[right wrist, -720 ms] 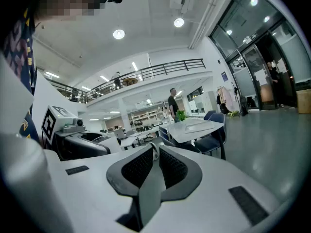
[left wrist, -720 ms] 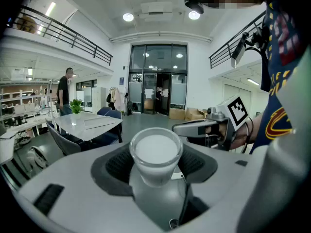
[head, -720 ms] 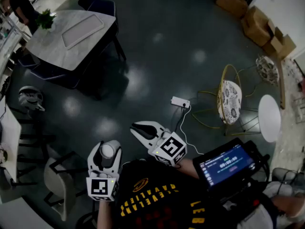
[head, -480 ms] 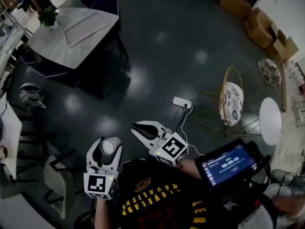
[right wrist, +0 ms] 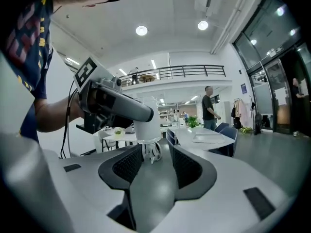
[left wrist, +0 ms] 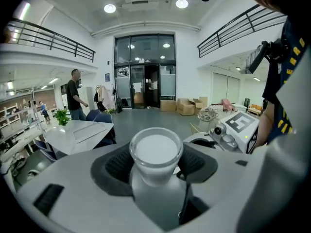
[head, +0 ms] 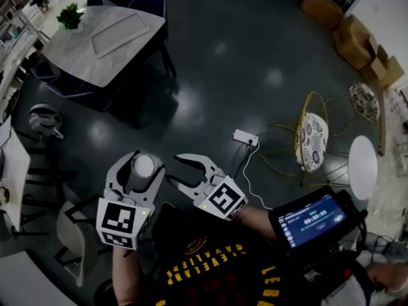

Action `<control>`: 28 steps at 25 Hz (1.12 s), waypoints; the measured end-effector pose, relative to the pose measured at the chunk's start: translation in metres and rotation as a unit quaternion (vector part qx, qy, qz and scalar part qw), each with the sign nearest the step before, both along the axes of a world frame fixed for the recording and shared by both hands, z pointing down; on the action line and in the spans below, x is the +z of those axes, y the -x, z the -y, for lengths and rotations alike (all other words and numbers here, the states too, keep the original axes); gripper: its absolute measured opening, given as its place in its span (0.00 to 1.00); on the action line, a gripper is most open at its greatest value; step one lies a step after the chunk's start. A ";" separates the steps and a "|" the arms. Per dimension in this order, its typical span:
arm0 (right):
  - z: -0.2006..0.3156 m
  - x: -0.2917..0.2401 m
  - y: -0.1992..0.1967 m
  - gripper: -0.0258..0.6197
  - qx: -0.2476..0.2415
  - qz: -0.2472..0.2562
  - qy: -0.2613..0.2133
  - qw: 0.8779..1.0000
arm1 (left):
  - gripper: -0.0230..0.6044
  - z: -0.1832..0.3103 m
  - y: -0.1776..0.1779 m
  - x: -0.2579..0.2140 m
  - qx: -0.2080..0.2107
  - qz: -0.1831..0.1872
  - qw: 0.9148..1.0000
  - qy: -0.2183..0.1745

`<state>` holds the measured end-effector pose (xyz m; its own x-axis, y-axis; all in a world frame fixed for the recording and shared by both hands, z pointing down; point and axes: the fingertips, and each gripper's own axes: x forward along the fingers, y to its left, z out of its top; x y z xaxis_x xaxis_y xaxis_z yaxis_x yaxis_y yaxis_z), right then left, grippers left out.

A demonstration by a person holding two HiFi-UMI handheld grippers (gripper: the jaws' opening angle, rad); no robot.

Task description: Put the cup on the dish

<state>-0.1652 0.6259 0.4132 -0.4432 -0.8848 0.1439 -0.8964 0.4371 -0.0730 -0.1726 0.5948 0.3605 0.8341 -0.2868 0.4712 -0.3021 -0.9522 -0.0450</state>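
Note:
A white cup (head: pixel 143 167) sits upright between the fingers of my left gripper (head: pixel 139 162), low at the left of the head view. In the left gripper view the cup (left wrist: pixel 156 152) fills the middle and the dark pads (left wrist: pixel 116 165) press on its sides. My right gripper (head: pixel 173 169) is just to the right with its jaws spread and nothing between them. The right gripper view looks past its own open jaws (right wrist: pixel 152 165) at the cup (right wrist: pixel 145 125) in the left gripper (right wrist: pixel 112 101). A grey table (head: pixel 76 53) with a flat rectangular tray (head: pixel 116 33) stands far off at the upper left.
On the dark floor lie a white power strip (head: pixel 244 136) and its cable. A yellow wire chair (head: pixel 310 138), a round white table (head: pixel 361 157) and cardboard boxes (head: pixel 357 36) stand to the right. A screen (head: pixel 312 219) is at the lower right. A person (left wrist: pixel 74 94) stands by the table.
The left gripper with the cup has come up nearer the camera and leftward. The right gripper's jaws look wider apart. The view has shifted slightly.

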 end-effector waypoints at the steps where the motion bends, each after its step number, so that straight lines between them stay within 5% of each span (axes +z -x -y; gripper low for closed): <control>1: 0.002 0.000 0.000 0.33 0.002 -0.004 -0.002 1.000 | 0.46 0.000 -0.003 -0.001 0.006 0.003 1.000 0.001; 9: 0.042 -0.007 -0.016 0.33 0.026 -0.014 0.010 1.000 | 0.46 0.033 -0.030 -0.005 0.026 0.033 0.999 0.006; 28: 0.197 -0.014 -0.021 0.33 0.061 -0.030 -0.008 0.998 | 0.47 0.179 -0.055 -0.004 0.101 0.036 0.994 0.017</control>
<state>-0.1439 0.4286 0.3990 -0.3227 -0.9341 0.1530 -0.9457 0.3249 -0.0108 -0.1179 0.4156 0.3567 0.8372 -0.0996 0.5378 -0.1012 -0.9945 -0.0266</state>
